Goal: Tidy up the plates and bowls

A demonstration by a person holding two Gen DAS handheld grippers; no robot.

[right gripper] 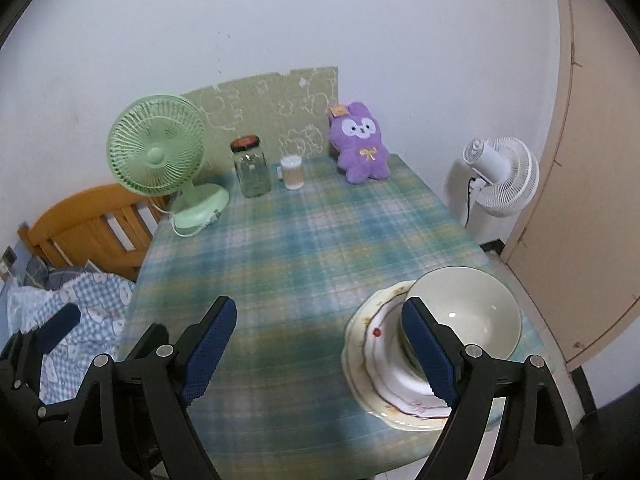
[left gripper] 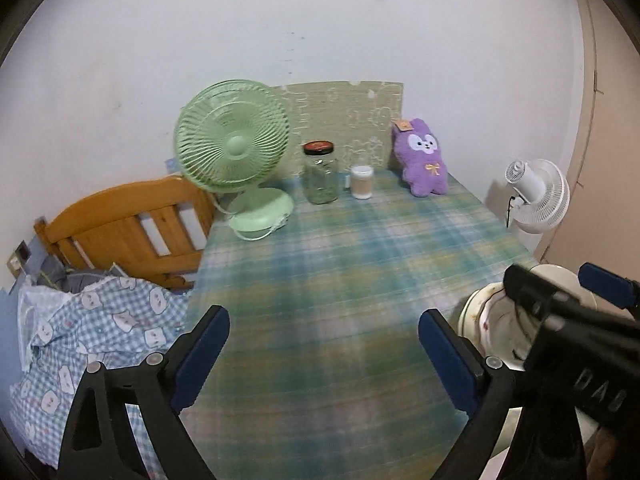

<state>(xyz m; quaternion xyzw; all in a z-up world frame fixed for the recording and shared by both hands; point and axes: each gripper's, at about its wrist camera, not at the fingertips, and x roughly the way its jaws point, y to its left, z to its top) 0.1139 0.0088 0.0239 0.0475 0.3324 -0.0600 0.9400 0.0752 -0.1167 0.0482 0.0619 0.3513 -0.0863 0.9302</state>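
Plaid tablecloth (right gripper: 304,248) (blurred); white wall (right gripper: 320,20); door (right gripper: 592,200) right.

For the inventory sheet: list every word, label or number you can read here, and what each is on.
"DAB", or close to it: embossed letters, partly cut off, on the body of the right claw, seen in the left wrist view.
Jar lid print: too blurred to read.
Purple plush toy tag: too small to read.
Nothing else legible.

side-by-side wrist views over table (left gripper: 320,280)
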